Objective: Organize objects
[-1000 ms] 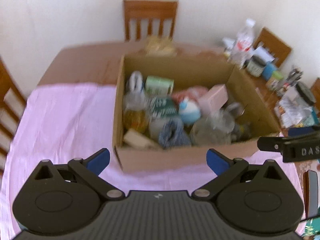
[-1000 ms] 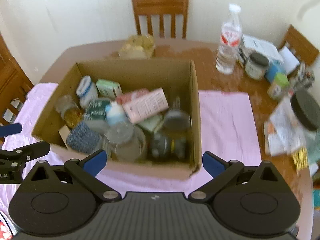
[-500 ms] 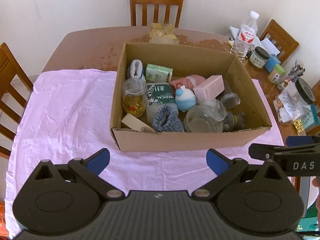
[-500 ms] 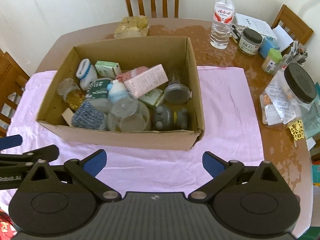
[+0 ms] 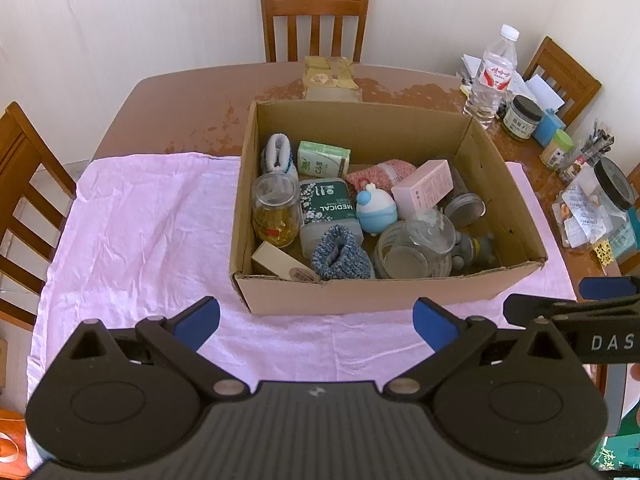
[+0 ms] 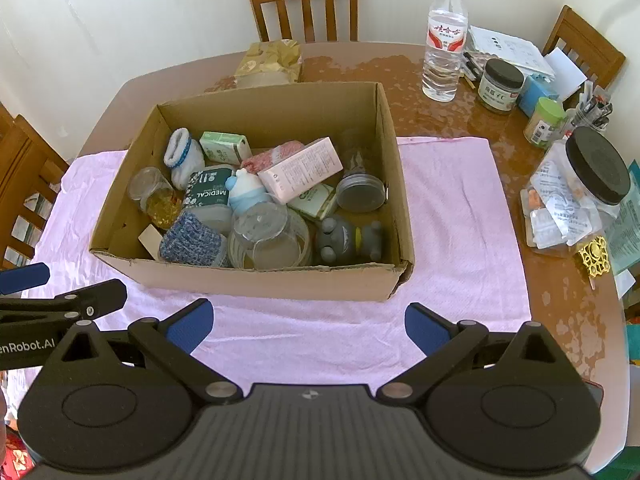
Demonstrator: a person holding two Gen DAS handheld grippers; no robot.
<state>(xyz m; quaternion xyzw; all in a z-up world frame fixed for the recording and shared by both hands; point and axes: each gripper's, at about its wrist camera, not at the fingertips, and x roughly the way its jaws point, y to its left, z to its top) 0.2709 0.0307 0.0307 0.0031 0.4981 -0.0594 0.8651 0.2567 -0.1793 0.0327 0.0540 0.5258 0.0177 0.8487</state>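
Left wrist view: your left gripper (image 5: pixel 316 316) hung over the pink cloth (image 5: pixel 140 216), jaws wide apart, nothing held. Your right gripper (image 6: pixel 308 322) was likewise spread and empty. Both sat just short of the cardboard box (image 5: pixel 384 292), which held a blue knit sock (image 5: pixel 340 254), pink carton (image 6: pixel 300 170) and jars.
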